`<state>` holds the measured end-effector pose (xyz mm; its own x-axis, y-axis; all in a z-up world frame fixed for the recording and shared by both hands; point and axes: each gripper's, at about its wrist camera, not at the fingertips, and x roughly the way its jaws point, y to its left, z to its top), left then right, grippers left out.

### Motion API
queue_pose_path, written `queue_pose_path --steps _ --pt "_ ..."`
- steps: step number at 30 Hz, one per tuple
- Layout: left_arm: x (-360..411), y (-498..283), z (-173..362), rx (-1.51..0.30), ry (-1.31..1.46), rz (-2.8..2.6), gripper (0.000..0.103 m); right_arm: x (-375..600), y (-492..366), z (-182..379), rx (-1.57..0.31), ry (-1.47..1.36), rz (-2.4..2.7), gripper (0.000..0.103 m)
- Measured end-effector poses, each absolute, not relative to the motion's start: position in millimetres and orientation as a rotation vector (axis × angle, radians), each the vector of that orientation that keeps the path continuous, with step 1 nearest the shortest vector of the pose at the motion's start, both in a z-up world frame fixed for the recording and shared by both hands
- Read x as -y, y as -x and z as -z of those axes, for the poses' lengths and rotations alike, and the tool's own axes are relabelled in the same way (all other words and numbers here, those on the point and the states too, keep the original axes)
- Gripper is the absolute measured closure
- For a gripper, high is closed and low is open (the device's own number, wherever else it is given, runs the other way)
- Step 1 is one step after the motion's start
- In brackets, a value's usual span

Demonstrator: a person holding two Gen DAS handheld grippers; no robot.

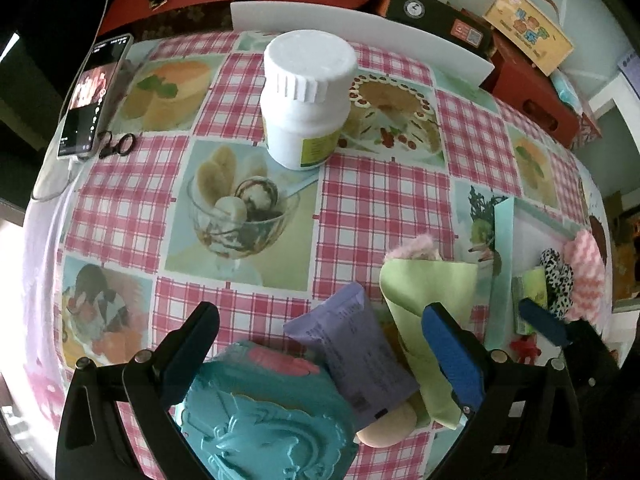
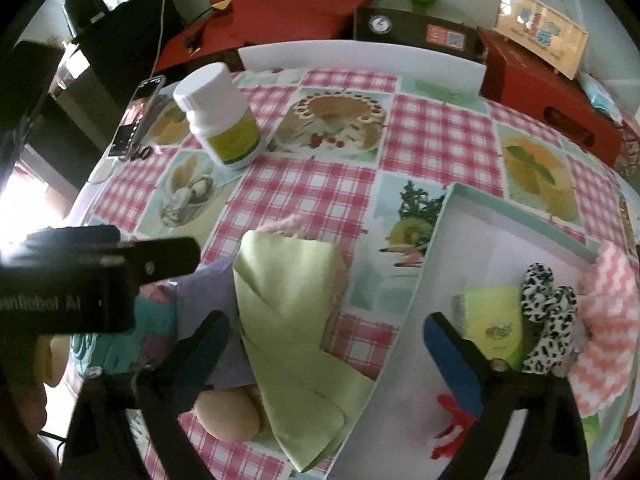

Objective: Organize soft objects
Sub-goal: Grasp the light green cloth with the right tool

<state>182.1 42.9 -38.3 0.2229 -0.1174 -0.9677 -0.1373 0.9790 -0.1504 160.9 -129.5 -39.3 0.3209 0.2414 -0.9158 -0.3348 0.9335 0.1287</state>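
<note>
My jaws gape on both sides, holding nothing; four soft items fill the tray (image 2: 436, 216), cloth (image 2: 288, 300) and pouch (image 1: 352, 344) remain.

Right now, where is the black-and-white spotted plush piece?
In the right wrist view, the spotted plush piece lies inside the shallow box on the right, between a green packet and a pink zigzag cloth.

A white bottle (image 1: 308, 98) stands on the checked tablecloth (image 1: 384, 196), a phone (image 1: 90, 98) well apart
</note>
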Motion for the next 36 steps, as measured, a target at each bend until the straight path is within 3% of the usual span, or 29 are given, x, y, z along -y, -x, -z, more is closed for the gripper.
queue_pose_path --steps 4,15,23,36 --pt "-43.4 -182.0 39.7 -1.354 0.227 -0.018 0.002 124.6 -158.9 43.6 -1.196 0.099 -0.403 0.016" --pt "-44.2 -183.8 44.1 -1.362 0.243 -0.022 0.002 106.6 -153.6 60.6 -1.226 0.169 -0.442 0.017" --pt "-46.0 -184.4 49.2 -1.376 0.258 -0.03 0.002 98.5 -152.0 74.2 -1.256 0.21 -0.469 0.048" --pt "-53.1 -186.5 51.6 -1.377 0.312 -0.009 0.002 110.7 -153.0 60.6 -1.212 0.152 -0.511 0.075"
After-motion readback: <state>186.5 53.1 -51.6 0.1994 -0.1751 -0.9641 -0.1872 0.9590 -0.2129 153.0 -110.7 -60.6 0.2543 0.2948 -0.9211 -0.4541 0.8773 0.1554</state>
